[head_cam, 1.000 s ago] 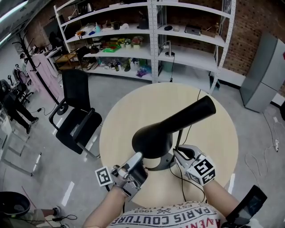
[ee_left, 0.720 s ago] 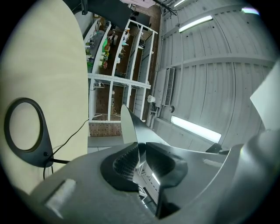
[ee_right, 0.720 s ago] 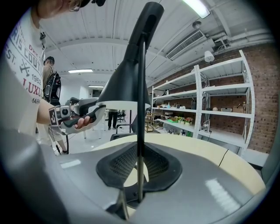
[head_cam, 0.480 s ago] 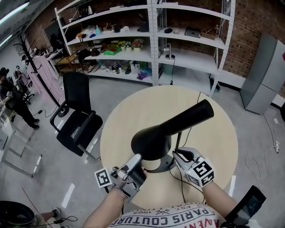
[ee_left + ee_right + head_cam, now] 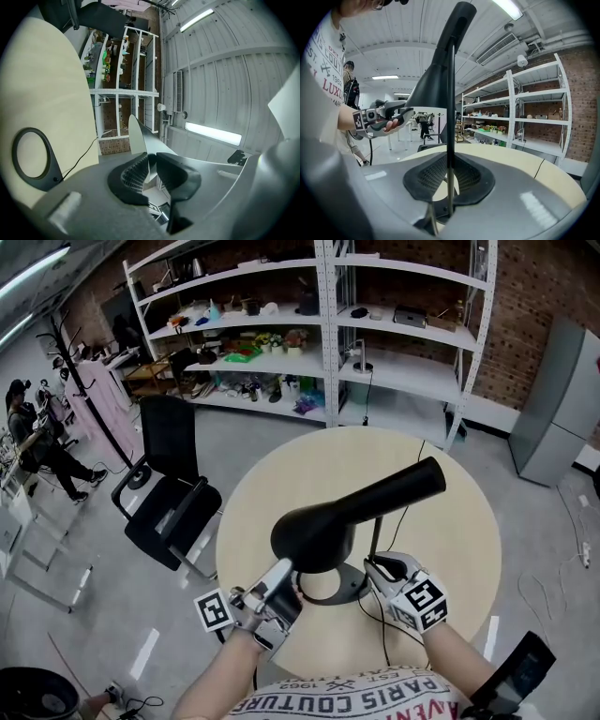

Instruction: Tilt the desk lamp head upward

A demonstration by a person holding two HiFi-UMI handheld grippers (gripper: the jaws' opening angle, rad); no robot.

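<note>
Low in the middle of the head view, my left hand-held gripper (image 5: 284, 570) is shut on the thin rim of the lamp head (image 5: 328, 521). In the left gripper view, at the lower middle, both pads pinch that pale, thin edge (image 5: 140, 140) and nothing else. Just to the right in the head view, my right hand-held gripper (image 5: 372, 563) is closed on the thin black pole (image 5: 375, 538). The right gripper view shows the pole (image 5: 450, 117) going straight up between the pads to the big dark head (image 5: 436, 84) at the top.

The lamp head is a black cone. Its wide mouth is near me and its thin end points to the upper right. Below it sits the base ring (image 5: 349, 592), on my side of the round pale desk (image 5: 281, 474). A black cord (image 5: 82, 155) runs away from the ring across the desk.

I think the lift is just at its start. To do it well, my right side should hold the pole firm so the ring does not slide or tip. My left side should raise the rim slowly, in a curve and not a straight pull. The rim is thin and smooth, so it could slip out if I yank it. I cannot see the joint; the head hides it. So I should go gently and feel for where it bends.
</note>
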